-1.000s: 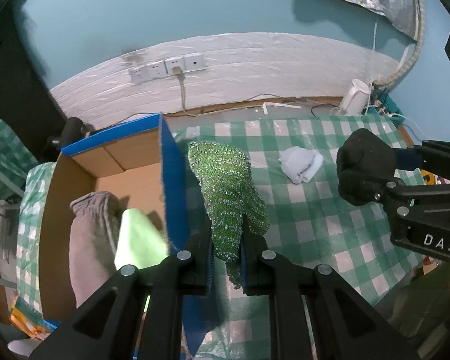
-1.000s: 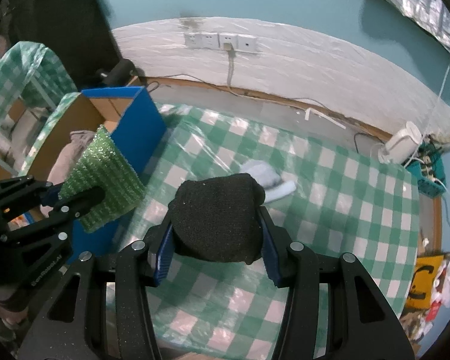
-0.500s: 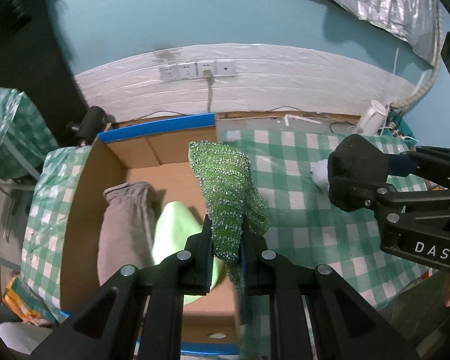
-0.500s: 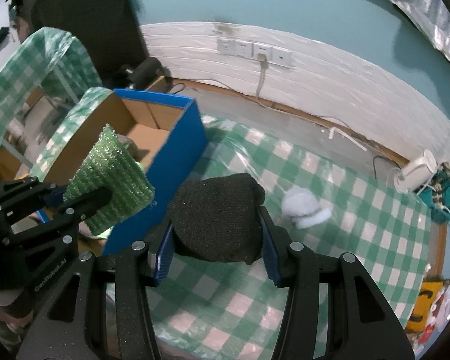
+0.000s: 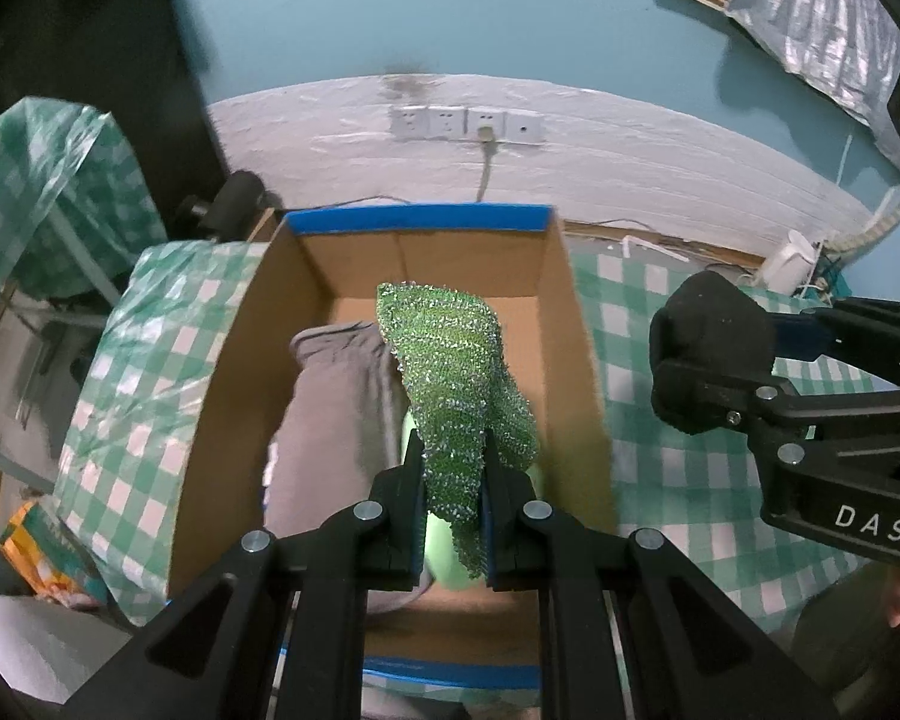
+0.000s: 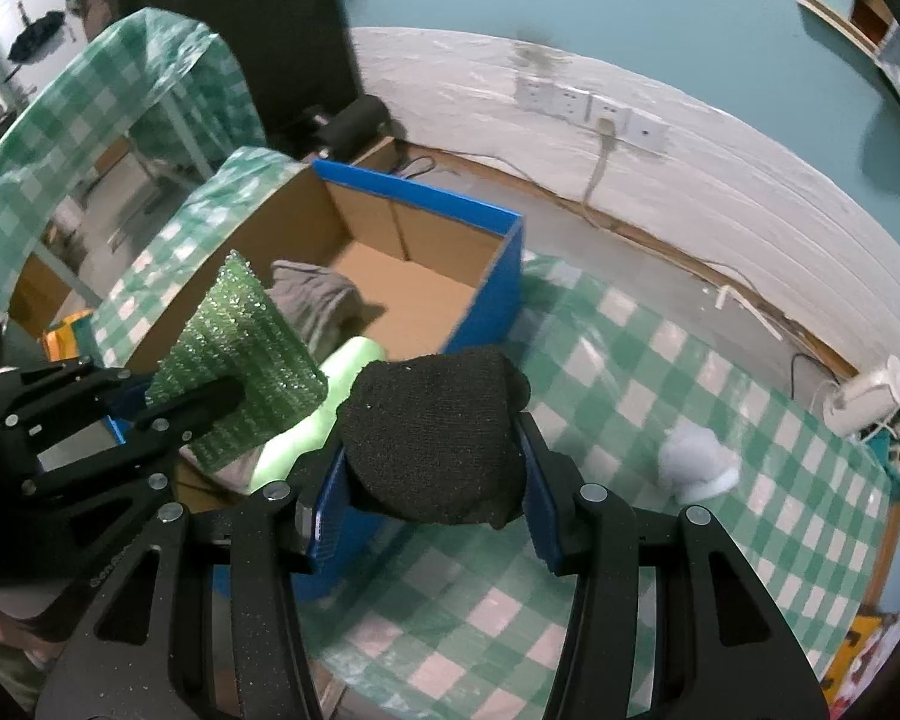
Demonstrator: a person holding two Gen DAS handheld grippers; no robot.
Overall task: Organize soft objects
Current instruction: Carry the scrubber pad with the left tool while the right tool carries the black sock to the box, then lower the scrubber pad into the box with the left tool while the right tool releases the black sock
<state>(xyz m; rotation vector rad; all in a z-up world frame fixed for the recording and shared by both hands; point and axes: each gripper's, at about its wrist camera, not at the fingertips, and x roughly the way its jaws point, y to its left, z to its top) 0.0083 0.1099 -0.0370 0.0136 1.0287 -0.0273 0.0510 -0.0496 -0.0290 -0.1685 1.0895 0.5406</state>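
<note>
Above the open cardboard box (image 5: 576, 324), the left gripper (image 5: 453, 492) is clamped on a sparkly green cloth (image 5: 456, 372). Beside it over the checked worktop (image 6: 660, 396), the right gripper (image 6: 432, 480) squeezes a black knit bundle (image 6: 432, 438).

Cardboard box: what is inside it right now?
Inside the box lie a grey cloth and a light green cloth. The scrubber in the left gripper hangs over them, hiding part of the floor.
</note>
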